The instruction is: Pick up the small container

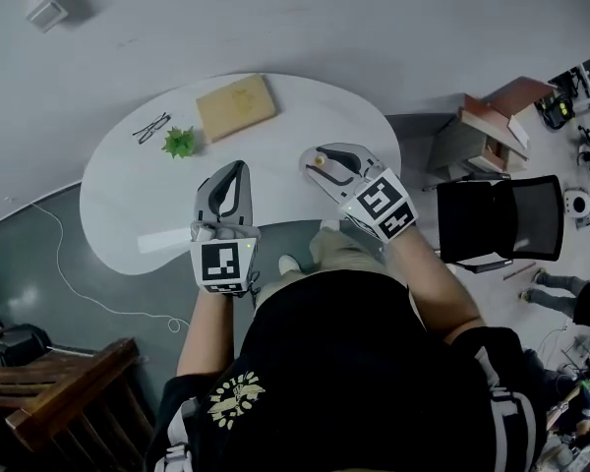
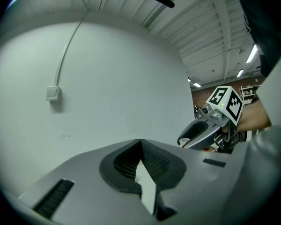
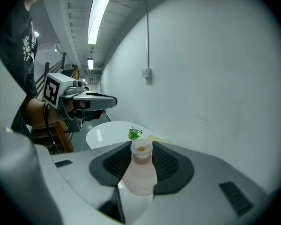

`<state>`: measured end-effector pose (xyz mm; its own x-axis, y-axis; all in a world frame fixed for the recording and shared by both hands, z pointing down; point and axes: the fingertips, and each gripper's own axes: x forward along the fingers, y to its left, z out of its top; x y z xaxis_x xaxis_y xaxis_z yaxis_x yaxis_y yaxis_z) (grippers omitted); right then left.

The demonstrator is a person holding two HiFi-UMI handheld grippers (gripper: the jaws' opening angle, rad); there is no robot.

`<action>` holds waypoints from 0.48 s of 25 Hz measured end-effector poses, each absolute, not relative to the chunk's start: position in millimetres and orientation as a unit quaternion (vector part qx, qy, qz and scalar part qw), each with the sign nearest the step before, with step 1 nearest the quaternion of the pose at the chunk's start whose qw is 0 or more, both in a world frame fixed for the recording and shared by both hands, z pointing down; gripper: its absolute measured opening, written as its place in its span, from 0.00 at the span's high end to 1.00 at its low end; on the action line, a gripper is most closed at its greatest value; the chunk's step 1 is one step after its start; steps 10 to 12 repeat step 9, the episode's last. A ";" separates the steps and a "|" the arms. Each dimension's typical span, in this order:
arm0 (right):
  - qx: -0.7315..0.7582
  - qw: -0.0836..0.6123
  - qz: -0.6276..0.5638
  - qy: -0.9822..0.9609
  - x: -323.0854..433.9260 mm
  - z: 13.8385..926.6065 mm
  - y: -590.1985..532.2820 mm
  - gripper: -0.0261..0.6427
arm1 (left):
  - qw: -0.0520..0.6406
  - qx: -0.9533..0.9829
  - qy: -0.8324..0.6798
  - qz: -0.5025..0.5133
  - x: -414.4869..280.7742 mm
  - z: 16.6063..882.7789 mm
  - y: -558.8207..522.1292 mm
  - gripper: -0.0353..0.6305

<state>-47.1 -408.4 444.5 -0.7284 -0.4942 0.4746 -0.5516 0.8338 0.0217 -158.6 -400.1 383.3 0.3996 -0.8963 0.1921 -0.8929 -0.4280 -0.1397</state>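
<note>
The small container (image 3: 141, 172) is a pale, translucent little bottle with an open neck and something yellowish inside. My right gripper (image 3: 141, 145) is shut on it, the ribbed pads pressing on both sides of its body, and holds it upright above the white table (image 1: 128, 205). In the head view the right gripper (image 1: 318, 160) hangs over the table's near right part. My left gripper (image 1: 238, 168) hovers to its left, level with it, jaws together and nothing between them. The left gripper view shows the same jaw tips (image 2: 140, 142) meeting in front of a bare wall.
On the table's far side lie a tan board (image 1: 236, 106), a small green plant (image 1: 180, 143) and a pair of glasses (image 1: 151, 126). A black chair (image 1: 501, 219) and a small house-shaped box (image 1: 487, 131) stand to the right. A wooden bench (image 1: 59, 391) is at the lower left.
</note>
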 end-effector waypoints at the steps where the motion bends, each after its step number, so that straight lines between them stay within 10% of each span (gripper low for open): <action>1: 0.282 0.237 0.062 -0.927 -47.3 445.2 -408.3 0.73 | 0.007 -0.837 0.534 -0.119 -158.6 383.5 -400.0 0.92; 12: 0.283 0.251 0.068 -0.923 -47.1 462.0 -412.3 0.73 | -0.001 -0.837 0.533 -0.127 -164.5 392.4 -403.2 0.92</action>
